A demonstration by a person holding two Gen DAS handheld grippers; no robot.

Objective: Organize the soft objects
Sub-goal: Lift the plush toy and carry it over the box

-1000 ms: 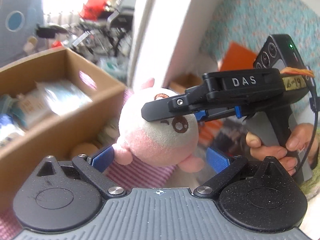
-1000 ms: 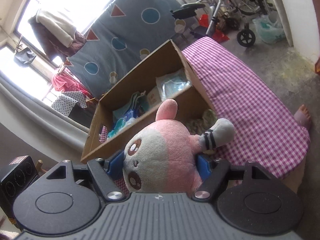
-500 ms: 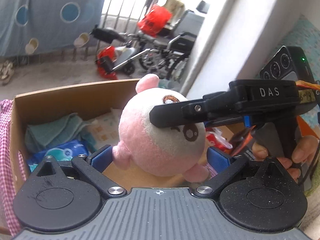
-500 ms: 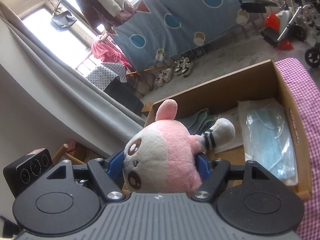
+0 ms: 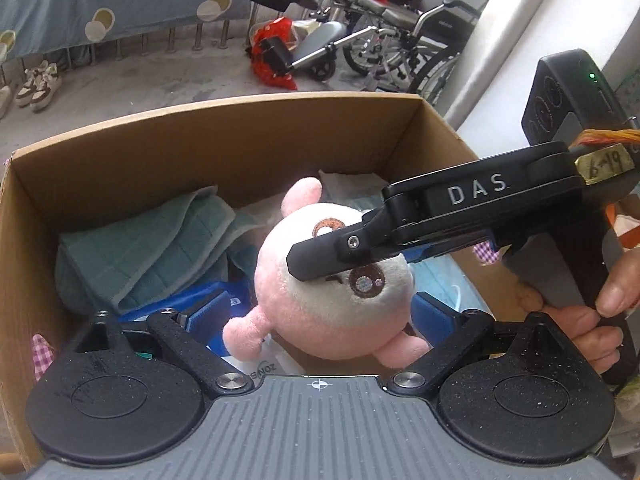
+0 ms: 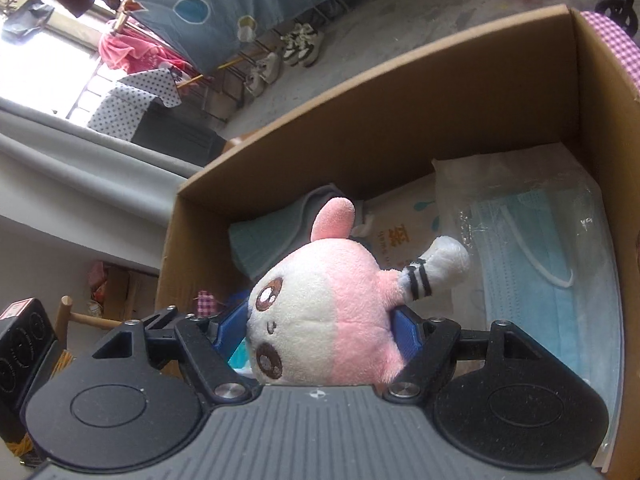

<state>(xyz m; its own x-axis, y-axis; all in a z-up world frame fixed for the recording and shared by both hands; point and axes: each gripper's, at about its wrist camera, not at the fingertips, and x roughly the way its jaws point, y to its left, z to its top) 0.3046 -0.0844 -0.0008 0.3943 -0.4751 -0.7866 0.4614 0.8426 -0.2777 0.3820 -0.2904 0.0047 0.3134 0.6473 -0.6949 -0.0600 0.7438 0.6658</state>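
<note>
A pink and white plush toy [image 6: 340, 312] hangs over the inside of an open cardboard box [image 6: 400, 92]. My right gripper [image 6: 316, 332] is shut on its round head, blue pads pressing both sides. In the left wrist view the same plush toy [image 5: 340, 312] shows with the right gripper's black finger [image 5: 332, 248] across its face. My left gripper [image 5: 320, 312] stands open around the toy from below, with gaps between its pads and the plush. The cardboard box [image 5: 240, 128] holds a folded teal cloth [image 5: 140, 256] and a blue packet [image 5: 192, 304].
A bag of blue face masks [image 6: 540, 272] and a tissue pack [image 6: 400, 220] lie in the box's right half. A person's hand [image 5: 592, 320] grips the right gripper's handle. Pink checked cloth [image 6: 608, 40] lies beside the box. A wheelchair [image 5: 380, 20] and shoes [image 5: 36, 84] stand on the floor beyond.
Both grippers have travelled together with the plush toy from beside the box, over the checked cloth, to above the box's inside. The right gripper's hold has not changed.
</note>
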